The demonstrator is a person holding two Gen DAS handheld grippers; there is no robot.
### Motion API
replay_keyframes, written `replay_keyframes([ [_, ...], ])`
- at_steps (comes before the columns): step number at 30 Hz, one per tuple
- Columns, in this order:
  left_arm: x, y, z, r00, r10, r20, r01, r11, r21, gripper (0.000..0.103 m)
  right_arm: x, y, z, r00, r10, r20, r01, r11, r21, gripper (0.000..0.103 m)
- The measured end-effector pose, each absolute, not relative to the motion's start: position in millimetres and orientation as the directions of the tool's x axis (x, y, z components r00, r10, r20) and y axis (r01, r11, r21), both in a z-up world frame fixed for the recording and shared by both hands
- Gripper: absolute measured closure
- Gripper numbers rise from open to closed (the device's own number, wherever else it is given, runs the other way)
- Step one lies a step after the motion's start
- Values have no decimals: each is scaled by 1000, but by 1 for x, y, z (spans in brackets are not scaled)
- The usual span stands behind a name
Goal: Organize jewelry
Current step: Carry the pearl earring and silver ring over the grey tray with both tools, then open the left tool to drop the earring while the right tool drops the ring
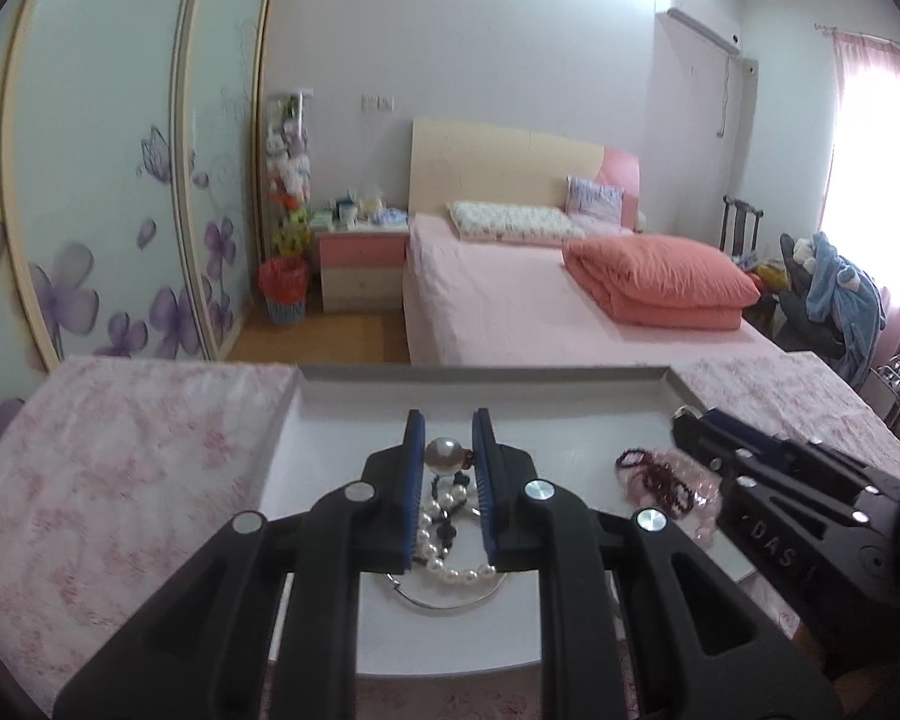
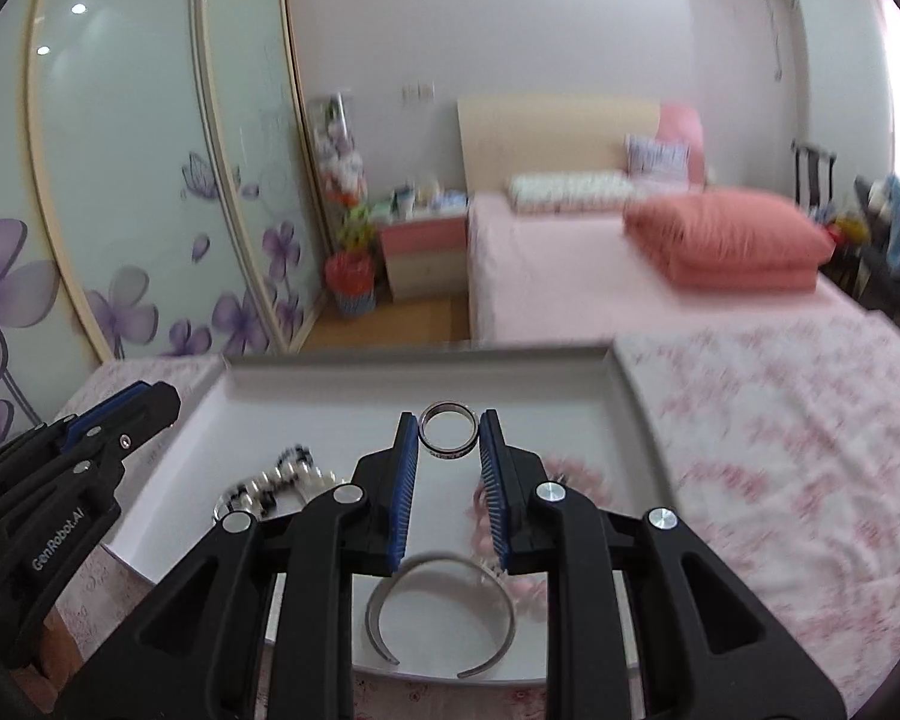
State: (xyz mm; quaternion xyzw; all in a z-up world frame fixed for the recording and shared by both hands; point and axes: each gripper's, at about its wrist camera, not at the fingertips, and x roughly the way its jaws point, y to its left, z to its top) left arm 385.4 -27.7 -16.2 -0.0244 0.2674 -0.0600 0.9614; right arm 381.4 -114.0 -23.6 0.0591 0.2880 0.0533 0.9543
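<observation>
The landmark is the shallow white rectangular tray with raised grey walls (image 1: 570,371), which rests on a surface covered by a pink floral cloth (image 1: 120,468). In the left wrist view, the left gripper (image 1: 449,441) hangs over the left half of the tray, and its blue-padded fingers (image 1: 414,450) pinch a large round grey pearl ornament (image 1: 443,456) between the tips. Under those fingers, on the tray floor, lies a heap of white pearl strands with dark beads (image 1: 444,531), which overlaps a thin silver wire bangle (image 1: 450,597) at the near edge of the tray. To the right of this heap, still inside the tray, a dark red bead bracelet (image 1: 651,471) lies on a pile of pale pink bead jewelry (image 1: 699,492). In the right wrist view, the right gripper (image 2: 449,435) hangs over the middle of the tray, and its blue-padded fingers (image 2: 491,450) pinch a silver metal ring with a dark band (image 2: 448,429), which is held upright above the tray floor. Below it, at the near edge of the tray, an open silver cuff bangle (image 2: 441,612) lies flat. The pink bead jewelry lies to the right of the cuff, partly hidden by the fingers. Beyond the far wall of the tray stands a pink bed (image 1: 510,300) with a folded coral quilt (image 1: 660,282).
</observation>
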Motion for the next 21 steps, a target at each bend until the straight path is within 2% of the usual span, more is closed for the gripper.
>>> replay_keyframes([
  [6, 399, -27, -30, 821, -137, -555, 105, 991, -89, 82, 392, -114, -38, 782, 166, -601, -67, 981, 183, 78],
  [7, 400, -26, -31, 819, -136, -557, 103, 991, -91, 75, 391, -114, -39, 779, 170, -604, -70, 980, 186, 68],
  [9, 400, -25, -32, 819, -134, -558, 95, 991, -98, 67, 389, -115, -38, 785, 163, -598, -62, 981, 185, 54],
  [21, 391, -7, -21, 833, -99, -545, 51, 993, -102, 66, 379, -133, -23, 824, 113, -555, -13, 983, 182, 54],
])
